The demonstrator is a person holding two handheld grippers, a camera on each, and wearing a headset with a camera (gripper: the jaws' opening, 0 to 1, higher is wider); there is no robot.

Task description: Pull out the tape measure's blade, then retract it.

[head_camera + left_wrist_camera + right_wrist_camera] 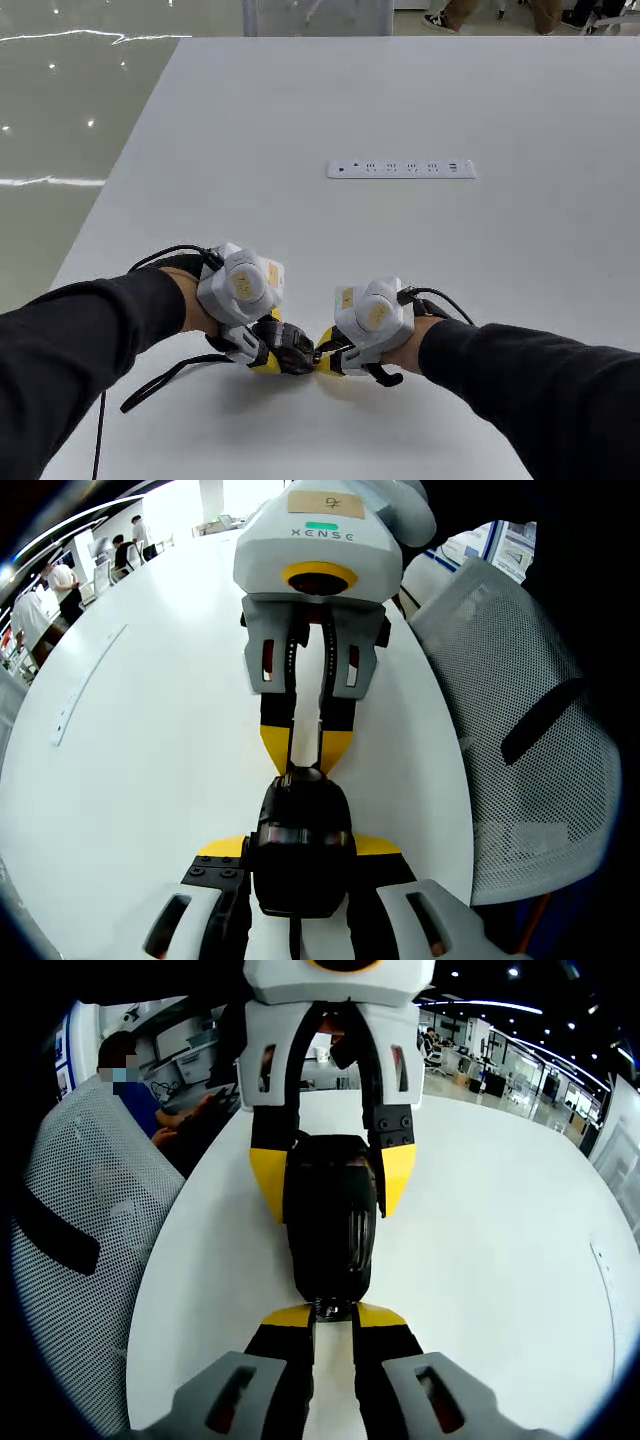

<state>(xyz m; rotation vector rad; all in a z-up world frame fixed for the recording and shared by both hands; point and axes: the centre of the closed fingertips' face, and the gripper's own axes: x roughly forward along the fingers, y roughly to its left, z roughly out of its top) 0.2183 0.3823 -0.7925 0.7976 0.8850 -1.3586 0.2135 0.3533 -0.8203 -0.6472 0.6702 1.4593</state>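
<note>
Tape measure (300, 865) clamped across its black case by left gripper (300, 845) as an anchor, low over white table (400, 100); right gripper (320, 1318) head-on opposite, jaws pinched on blade tip (322, 1306) at case mouth, lined up for a straight pull.

Left tongs (284, 350) clamped, right tongs (326, 362) pinched shut, tips nearly meeting.

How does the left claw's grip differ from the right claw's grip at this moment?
The left claw has its jaws wide apart, clamped around the black tape measure; the right claw has its jaws nearly together, pinching the blade end. The left claw grips the body's sides; the right claw meets it at its mouth. Both have yellow tips and sit low over the white table.
</note>
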